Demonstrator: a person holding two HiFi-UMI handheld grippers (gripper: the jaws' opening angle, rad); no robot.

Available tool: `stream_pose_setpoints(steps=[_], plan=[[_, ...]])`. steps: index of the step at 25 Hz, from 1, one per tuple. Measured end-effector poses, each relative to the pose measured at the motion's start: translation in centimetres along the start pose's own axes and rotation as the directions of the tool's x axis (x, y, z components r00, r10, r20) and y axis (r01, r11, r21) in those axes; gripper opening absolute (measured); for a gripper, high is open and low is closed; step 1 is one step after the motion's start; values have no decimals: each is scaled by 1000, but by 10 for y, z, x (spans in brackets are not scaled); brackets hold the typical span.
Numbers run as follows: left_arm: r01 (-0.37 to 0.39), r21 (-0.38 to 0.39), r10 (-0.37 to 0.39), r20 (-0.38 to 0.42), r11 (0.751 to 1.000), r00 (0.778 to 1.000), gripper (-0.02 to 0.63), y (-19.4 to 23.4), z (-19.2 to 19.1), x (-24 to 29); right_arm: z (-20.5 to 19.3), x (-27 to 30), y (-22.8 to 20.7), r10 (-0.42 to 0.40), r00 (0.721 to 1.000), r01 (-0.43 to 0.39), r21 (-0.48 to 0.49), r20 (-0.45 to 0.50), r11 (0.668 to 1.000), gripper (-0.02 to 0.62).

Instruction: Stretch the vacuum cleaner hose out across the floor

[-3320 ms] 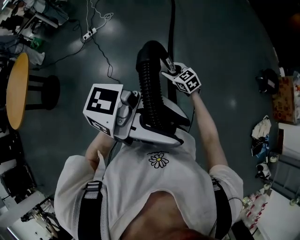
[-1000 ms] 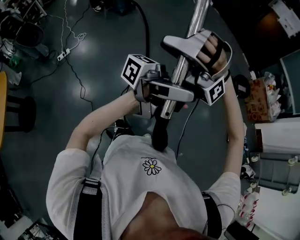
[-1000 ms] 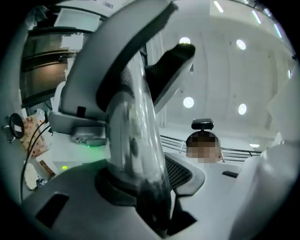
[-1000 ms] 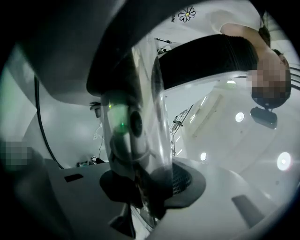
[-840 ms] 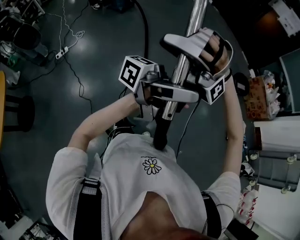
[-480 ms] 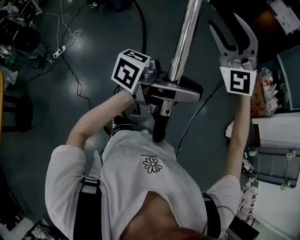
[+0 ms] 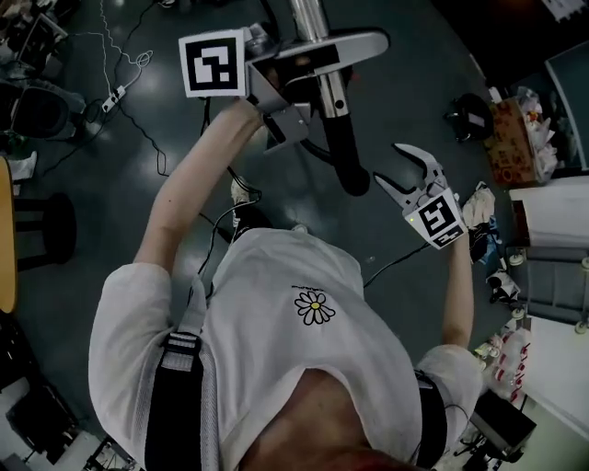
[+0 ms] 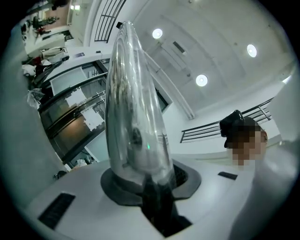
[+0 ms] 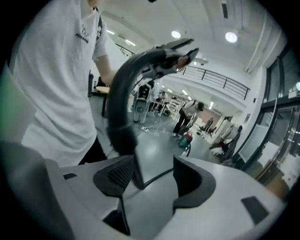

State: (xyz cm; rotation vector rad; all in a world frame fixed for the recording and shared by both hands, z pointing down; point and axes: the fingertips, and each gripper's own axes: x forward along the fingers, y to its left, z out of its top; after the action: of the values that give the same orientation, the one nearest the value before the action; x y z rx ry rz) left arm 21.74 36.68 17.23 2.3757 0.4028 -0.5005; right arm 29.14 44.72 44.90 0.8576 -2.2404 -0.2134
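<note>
Head view, steeply downward. Of the vacuum cleaner hose (image 7: 333,115) only the rigid end shows. It is raised in front of the person (image 7: 294,340), above the floor (image 7: 92,166). It consists of one metal tube (image 7: 306,14), cut off by the top edge, and one black bent end (image 7: 350,166) hanging below the left claw (image 7: 350,44). The ribbed length cannot be made out in any view. The person's torso hides the floor in the lower half of the view. At the left edge a wooden surface (image 7: 5,239) is cut off, showing only a thin sliver.

Count: two claws, each with one marker cube (left (image 7: 213,63), right (image 7: 437,221)); one tube; one power strip (image 7: 112,95) with thin cables (image 7: 120,46); one dark stool (image 7: 55,225).

Left gripper view: the jaws have just been closing and are now narrow, clamped on the metal tube (image 8: 133,117), which rises from between them and fills the middle of the view.

Right gripper view: the jaws of the right claw (image 9: 154,173) have just been opening and now stand moderately apart. Only floor shows between them, and they hold nothing. The black bent end (image 9: 119,93) curves up from just beside the tip of one jaw; whether it touches that tip cannot be told. In the head view the right claw (image 7: 398,166) sits just to the right of that end.
</note>
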Motion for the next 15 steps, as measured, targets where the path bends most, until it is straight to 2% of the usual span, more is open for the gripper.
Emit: stream_pose_setpoints(steps=[2,4,6,8,10,12,15], plan=[[11,-4,-11,23,1000,1000,103,-1,10,9,-27,5,30,58,995,-59,-10,-80,998,250],[34,-18,-33,42,999,999,103,-2,17,22,-31,17,40,77,993,-81,-46,-85,996,250],[57,-34,-54,64,998,996,103,-4,18,35,-12,30,40,55,998,-54,-76,4,996,250],[68,-40,-64,92,997,994,103,-7,19,42,12,41,36,6,994,2,-64,111,998,250],[60,-15,-58,115,998,992,103,-15,21,43,26,47,32,-56,987,59,-18,154,998,247],[22,41,-27,115,999,993,104,-21,23,45,27,43,23,-144,978,135,66,153,989,204],[-32,59,22,152,998,988,104,-13,25,47,18,35,12,-251,959,214,250,130,944,198]])
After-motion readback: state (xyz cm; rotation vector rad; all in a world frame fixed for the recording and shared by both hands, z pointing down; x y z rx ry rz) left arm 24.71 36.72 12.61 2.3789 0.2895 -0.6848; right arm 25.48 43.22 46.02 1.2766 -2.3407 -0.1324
